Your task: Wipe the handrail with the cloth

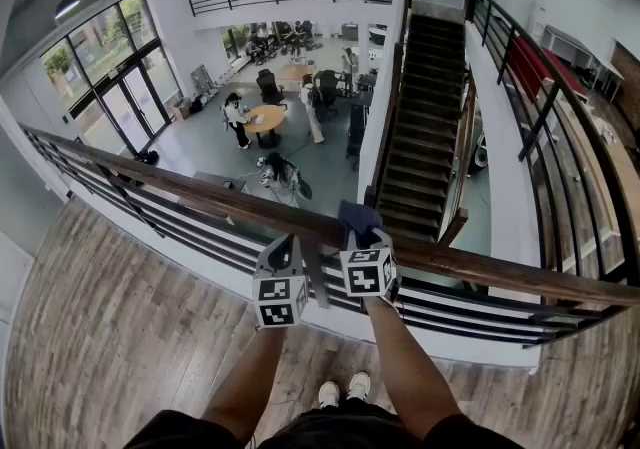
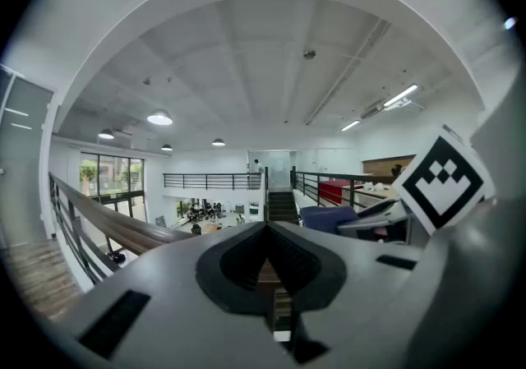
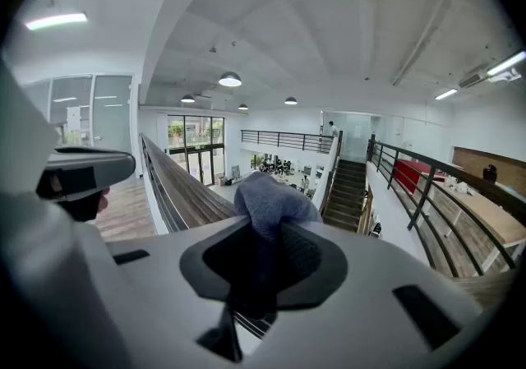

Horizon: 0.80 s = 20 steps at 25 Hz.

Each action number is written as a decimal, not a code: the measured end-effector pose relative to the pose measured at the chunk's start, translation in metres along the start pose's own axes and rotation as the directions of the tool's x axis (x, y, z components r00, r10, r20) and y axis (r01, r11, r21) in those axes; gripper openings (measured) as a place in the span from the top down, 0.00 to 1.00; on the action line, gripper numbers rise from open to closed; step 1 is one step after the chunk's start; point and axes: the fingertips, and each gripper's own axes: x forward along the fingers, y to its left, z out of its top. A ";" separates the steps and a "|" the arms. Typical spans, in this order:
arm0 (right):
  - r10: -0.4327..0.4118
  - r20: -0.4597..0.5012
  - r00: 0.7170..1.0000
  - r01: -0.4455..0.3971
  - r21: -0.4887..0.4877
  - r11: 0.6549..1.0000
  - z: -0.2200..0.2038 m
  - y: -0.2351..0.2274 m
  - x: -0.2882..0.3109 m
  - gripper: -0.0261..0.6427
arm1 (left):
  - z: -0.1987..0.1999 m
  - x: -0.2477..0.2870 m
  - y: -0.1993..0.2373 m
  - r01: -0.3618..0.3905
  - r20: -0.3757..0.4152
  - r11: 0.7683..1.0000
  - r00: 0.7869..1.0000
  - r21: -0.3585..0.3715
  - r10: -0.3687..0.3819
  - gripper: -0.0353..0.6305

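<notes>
On the upper landing, near edge of an open atrium:

1. Ground-floor hall (image 1: 205, 152): seen far below past the rail; grey floor, round tables, seated and standing people, glass doors at far left.
2. Wooden floor (image 1: 110, 337): plank boards underfoot, near side of the balustrade.
3. Staircase (image 1: 425, 137): dark treads, rising from the hall toward the far right, with railings on both sides.
4. Handrail (image 1: 200, 195): brown wood, running from far left to near right across the head view. It tops the horizontal metal bars (image 1: 175, 227). It also shows in the right gripper view, receding at left (image 3: 177, 186).
5. Forearms (image 1: 405, 367): two, bare, reaching from the near edge toward the rail, one behind each tool.
6. Right hand-held gripper (image 1: 362, 242): jaws clenched on the cloth, nose set at the top of the handrail. Its own view shows the fabric pinched between the pads (image 3: 261, 236).
7. Left hand-held gripper (image 1: 283, 257): just left of the right one, at the near side of the rail. Its jaws are drawn together with nothing between them (image 2: 267, 248). Contact with the wood cannot be told.
8. Cloth (image 1: 358, 222): blue-grey, bunched, lying on top of the handrail ahead of the right jaws. It bulges up and forward out of them (image 3: 267, 203).
9. White shoes (image 1: 343, 392): one pair, on the planks between the forearms at the near edge.
</notes>
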 end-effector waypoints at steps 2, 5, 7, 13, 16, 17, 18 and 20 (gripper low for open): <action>-0.017 0.008 1.000 0.017 0.012 1.000 0.002 -0.005 0.004 0.85 | 0.004 0.013 0.000 0.012 0.008 1.000 1.000 0.008 -0.012 0.94; -0.027 0.004 1.000 0.027 0.029 0.999 0.005 -0.005 0.009 0.85 | 0.013 0.022 -0.001 0.044 0.029 0.999 0.999 0.019 -0.044 0.94; -0.035 -0.007 0.999 0.035 0.026 0.999 0.005 -0.005 0.010 0.85 | 0.015 0.023 -0.002 0.063 0.045 0.998 0.997 0.024 -0.064 0.94; -0.092 -0.018 0.996 0.093 0.032 0.995 -0.007 -0.023 0.002 0.85 | 0.004 0.021 -0.011 0.108 0.036 0.992 0.993 0.059 -0.110 0.94; -0.109 -0.040 0.993 0.111 0.035 0.993 -0.011 -0.040 -0.005 0.85 | -0.002 0.024 -0.027 0.138 0.021 0.989 0.990 0.058 -0.139 0.94; -0.116 -0.045 0.992 0.118 0.037 0.992 -0.013 -0.047 -0.008 0.85 | -0.003 0.026 -0.034 0.148 0.016 0.987 0.989 0.059 -0.149 0.94; -0.125 -0.044 0.991 0.127 0.041 0.991 -0.015 -0.055 -0.011 0.85 | -0.004 0.028 -0.042 0.159 0.013 0.985 0.987 0.058 -0.160 0.94; -0.144 -0.028 0.989 0.145 0.057 0.988 -0.021 -0.071 -0.018 0.85 | -0.006 0.029 -0.059 0.186 0.008 0.981 0.982 0.054 -0.187 0.94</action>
